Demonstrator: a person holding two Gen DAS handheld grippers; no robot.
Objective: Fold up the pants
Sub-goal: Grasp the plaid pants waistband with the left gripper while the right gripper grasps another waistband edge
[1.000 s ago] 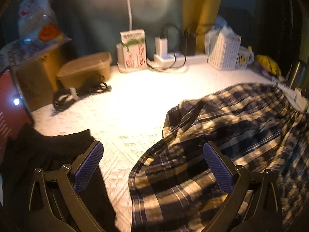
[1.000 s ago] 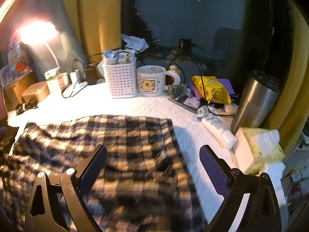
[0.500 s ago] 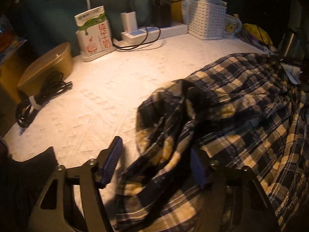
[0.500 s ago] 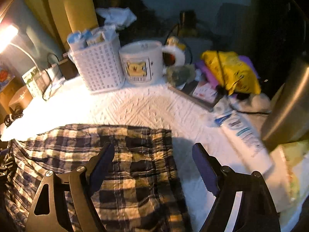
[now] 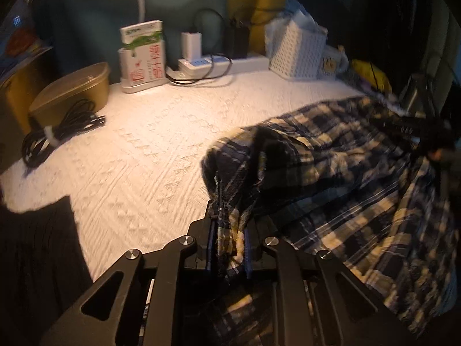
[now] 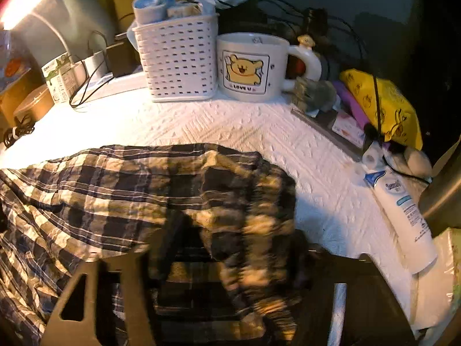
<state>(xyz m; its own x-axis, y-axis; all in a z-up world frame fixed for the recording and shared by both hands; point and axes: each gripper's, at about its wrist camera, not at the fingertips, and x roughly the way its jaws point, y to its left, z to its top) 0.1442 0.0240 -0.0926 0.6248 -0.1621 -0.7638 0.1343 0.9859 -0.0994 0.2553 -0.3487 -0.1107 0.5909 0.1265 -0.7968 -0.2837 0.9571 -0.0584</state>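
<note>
Two grippers, left gripper (image 5: 230, 232) and right gripper (image 6: 230, 248), pinch one plaid pants (image 5: 345, 178).

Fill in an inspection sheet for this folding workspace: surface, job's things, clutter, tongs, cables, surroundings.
Surface: white textured cover, lamp-lit.
Job's things: plaid pants lying rumpled across it.
Clutter: white basket, bear mug, lotion bottle, yellow pouch, carton, tan lidded box, black cloth.
Tongs: left tongs shut on a bunched pants edge; right tongs have just been closing, pants fabric between them, blurred, grip unclear.
Cables: coiled black cable; power strip with plugged chargers.
Surroundings: dark wall, yellow curtain.
</note>
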